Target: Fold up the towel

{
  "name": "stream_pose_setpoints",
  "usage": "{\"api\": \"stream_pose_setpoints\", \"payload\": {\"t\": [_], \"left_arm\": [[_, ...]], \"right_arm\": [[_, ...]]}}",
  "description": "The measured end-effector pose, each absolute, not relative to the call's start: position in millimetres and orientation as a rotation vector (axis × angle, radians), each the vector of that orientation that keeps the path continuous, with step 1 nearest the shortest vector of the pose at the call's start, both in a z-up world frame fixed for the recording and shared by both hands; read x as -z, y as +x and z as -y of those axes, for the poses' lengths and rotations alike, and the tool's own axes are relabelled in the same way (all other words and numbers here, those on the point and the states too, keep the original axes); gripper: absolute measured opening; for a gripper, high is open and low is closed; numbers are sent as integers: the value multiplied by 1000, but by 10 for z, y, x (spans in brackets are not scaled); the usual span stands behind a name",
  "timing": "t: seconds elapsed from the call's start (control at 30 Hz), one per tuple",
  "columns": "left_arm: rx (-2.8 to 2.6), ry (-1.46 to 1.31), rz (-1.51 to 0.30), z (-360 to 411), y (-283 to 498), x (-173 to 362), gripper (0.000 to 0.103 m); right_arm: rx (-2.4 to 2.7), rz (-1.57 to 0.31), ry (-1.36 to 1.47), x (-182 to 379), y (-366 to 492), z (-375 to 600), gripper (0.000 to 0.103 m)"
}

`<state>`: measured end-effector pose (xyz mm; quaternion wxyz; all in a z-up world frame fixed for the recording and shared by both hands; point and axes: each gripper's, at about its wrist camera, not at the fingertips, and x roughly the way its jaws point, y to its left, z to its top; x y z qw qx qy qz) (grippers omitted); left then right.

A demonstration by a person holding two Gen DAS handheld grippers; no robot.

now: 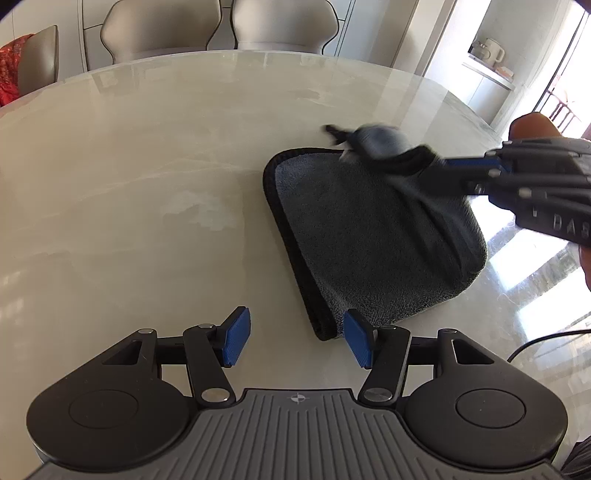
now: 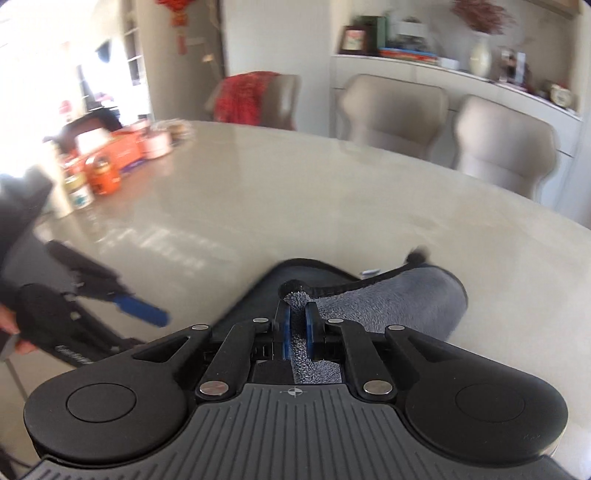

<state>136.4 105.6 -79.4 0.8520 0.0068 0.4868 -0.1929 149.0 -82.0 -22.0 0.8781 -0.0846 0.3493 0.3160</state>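
Note:
A grey plush towel (image 1: 373,236) with a black hem lies folded on the pale marble table (image 1: 147,166). My right gripper (image 1: 439,168) comes in from the right and is shut on the towel's far right edge, lifting it off the table. In the right wrist view the towel (image 2: 399,299) is pinched between the blue pads of the right gripper (image 2: 298,314). My left gripper (image 1: 297,338) hovers open just in front of the towel's near corner, which sits beside its right pad; nothing is between its fingers. In the right wrist view the left gripper (image 2: 140,310) shows at the left.
Beige chairs (image 1: 162,29) stand along the table's far side, one draped in red cloth (image 2: 247,96). Orange boxes and jars (image 2: 107,162) crowd the far left end of the table in the right wrist view. A black cable (image 1: 539,341) trails at the right.

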Motion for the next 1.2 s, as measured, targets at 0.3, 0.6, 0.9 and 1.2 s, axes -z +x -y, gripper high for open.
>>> {"api": "stream_pose_setpoints", "payload": {"t": [0.3, 0.6, 0.9, 1.2], "left_arm": [[387, -5, -1033, -1127, 1316, 796, 60], [420, -15, -994, -1088, 1526, 632, 64], [520, -117, -986, -793, 2229, 627, 69], [524, -336, -1046, -664, 2669, 878, 63]], "right_arm": [[-782, -827, -301, 537, 1328, 464, 8], [-788, -843, -374, 635, 1188, 488, 13], [-719, -753, -532, 652, 859, 448, 35], [-685, -790, -437, 720, 819, 649, 41]]}}
